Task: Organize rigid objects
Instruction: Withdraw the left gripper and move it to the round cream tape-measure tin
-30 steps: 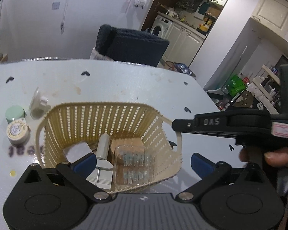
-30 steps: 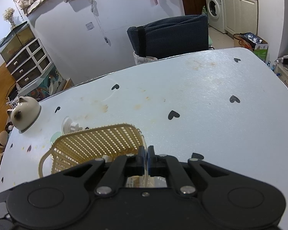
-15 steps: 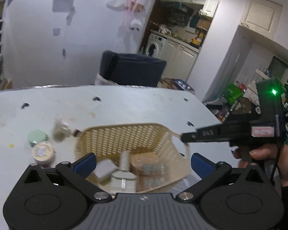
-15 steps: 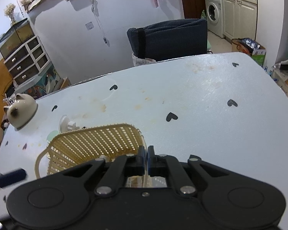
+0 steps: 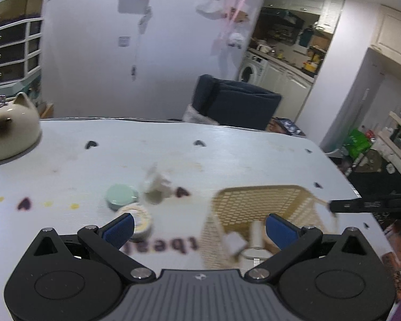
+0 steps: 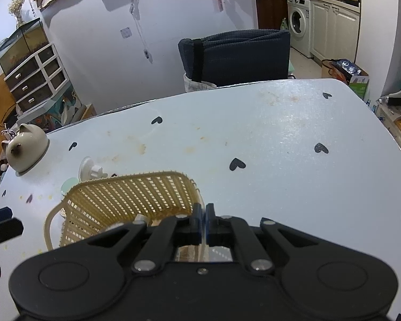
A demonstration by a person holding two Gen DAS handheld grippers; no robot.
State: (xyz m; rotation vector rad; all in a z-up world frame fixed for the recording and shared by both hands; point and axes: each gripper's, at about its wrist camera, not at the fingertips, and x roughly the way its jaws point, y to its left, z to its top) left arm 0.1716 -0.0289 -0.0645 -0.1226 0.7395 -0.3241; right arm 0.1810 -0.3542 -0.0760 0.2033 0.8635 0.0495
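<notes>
The right gripper [image 6: 202, 220] pinches the rim of the basket [image 6: 125, 192] on the table [image 6: 280, 133]. The left gripper [image 5: 199, 227] hangs spread wide above 2 round tins [image 5: 121, 196] left of the basket.

The basket [image 6: 125, 198] looks like cream plastic lattice, matt; the table [image 6: 280, 133] is smooth with a soft sheen, stained in spots; the cat-shaped pot [image 5: 10, 131] looks glazed ceramic, glossy; both grippers' bodies are matt black plastic; the chair [image 6: 238, 56] is dark ribbed cloth
</notes>
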